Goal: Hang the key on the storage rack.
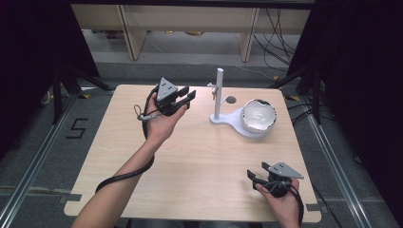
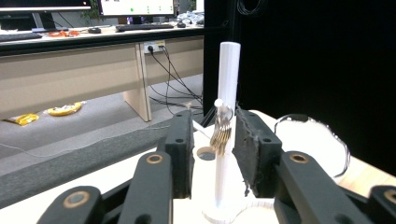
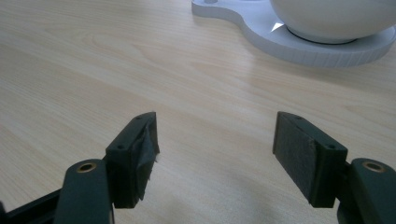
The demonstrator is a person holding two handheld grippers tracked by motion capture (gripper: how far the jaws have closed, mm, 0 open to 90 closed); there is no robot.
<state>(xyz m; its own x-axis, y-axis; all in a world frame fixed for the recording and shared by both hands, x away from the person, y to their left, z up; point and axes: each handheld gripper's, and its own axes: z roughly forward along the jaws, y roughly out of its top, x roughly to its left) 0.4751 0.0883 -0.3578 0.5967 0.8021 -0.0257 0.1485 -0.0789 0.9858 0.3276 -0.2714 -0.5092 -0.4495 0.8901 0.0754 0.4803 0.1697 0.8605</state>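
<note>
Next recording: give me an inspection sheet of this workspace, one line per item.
Surface: light wooden table, with a small round hole near its far edge.
Job's things: white stand with an upright post on a flat base; keys hang from a peg on the post; white bowl sits on the base.
Clutter: nothing seen on the table.
Grippers: left gripper open, its jaws either side of the keys and apart from them; right gripper open, nothing between its jaws, low over the near right corner.
Cables: a black cable trails from each gripper; loose wires on the floor beyond the table.
Surroundings: dark curtains at both sides, wooden benches behind.
</note>
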